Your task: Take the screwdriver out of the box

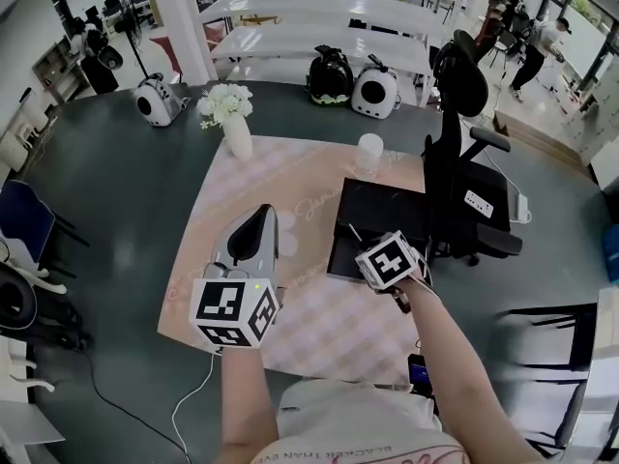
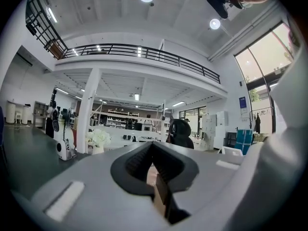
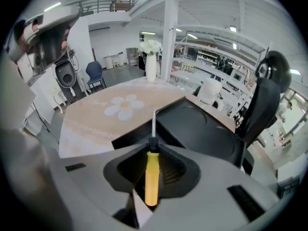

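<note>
Here, screwdriver [image 3: 151, 179] in right gripper [image 3: 153, 146]

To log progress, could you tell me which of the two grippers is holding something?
The right gripper: its jaws grip a yellow-handled screwdriver, while the left gripper is shut with nothing between its jaws.

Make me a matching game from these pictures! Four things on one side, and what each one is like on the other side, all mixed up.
Things:
1. screwdriver
2. box
3. vase
4. left gripper

What it is like:
A. shut, with nothing in it
B. black, with its lid open
C. holds white flowers
D. yellow handle, held in the right gripper

Pairs: 1-D, 2-B, 3-C, 4-A
</note>
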`<state>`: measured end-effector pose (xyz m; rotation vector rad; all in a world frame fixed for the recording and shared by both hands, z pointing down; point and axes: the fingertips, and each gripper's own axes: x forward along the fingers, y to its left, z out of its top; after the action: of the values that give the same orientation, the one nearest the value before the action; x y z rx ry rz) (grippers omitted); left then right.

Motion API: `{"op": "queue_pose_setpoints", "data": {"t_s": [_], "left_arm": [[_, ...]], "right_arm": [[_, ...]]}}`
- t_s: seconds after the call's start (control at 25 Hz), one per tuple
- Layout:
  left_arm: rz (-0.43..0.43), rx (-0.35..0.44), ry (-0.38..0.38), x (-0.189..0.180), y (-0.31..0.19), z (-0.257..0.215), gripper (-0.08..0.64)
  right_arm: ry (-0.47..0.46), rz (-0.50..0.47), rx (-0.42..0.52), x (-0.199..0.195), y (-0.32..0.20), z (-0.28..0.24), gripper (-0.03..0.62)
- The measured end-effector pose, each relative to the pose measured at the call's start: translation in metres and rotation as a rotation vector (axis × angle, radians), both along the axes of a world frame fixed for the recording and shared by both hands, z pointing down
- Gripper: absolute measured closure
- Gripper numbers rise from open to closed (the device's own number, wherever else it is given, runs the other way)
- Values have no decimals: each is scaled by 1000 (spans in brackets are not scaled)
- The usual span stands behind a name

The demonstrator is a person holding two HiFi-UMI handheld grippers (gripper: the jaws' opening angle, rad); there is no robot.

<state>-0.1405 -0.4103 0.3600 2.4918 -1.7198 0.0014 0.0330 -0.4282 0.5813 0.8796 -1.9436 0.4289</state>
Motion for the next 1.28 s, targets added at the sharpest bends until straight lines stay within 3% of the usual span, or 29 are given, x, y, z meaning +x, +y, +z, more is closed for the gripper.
{"op": "queue_pose_setpoints", "data": {"t_s": [0.48,0.8,1.28], "left_arm": [[60,95,-39,39,13,-42,549],[71,139,-52,47,18,-60,549],[100,184,-60,58,24,-74,549]], "right_arm": [[-91,7,146,20,13,-74,509],[-200,16,229,25,20,-125,509],[-348,128,492,51,32,-219,509]]}}
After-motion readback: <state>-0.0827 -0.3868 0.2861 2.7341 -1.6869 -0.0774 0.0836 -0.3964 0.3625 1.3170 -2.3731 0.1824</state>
